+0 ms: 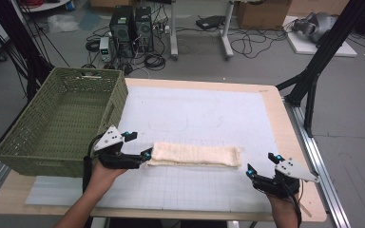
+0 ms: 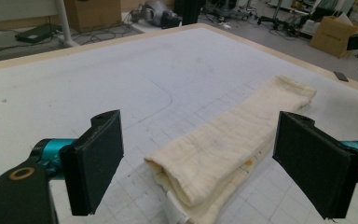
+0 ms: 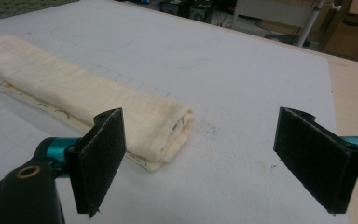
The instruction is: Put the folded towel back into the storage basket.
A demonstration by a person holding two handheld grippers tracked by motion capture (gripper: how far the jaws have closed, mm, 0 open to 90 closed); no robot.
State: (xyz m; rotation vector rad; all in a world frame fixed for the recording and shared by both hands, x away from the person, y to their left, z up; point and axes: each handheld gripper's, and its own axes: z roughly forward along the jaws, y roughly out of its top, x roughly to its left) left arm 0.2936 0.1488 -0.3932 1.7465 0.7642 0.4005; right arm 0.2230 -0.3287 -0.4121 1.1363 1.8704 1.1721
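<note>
Folded cream towel [image 1: 196,155] lies flat on white mat [image 1: 204,114], near front of surface [image 1: 285,123], long axis left-right. Left tool [image 1: 138,146] jaws wide, straddling towel's left end, not gripping. Right tool [image 1: 261,167] jaws wide, empty, just off towel's right end. Green wicker basket [image 1: 62,118] at left edge.

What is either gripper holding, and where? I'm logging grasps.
Nothing. Both the left gripper and right gripper are open, each near an end of the cloth.
</note>
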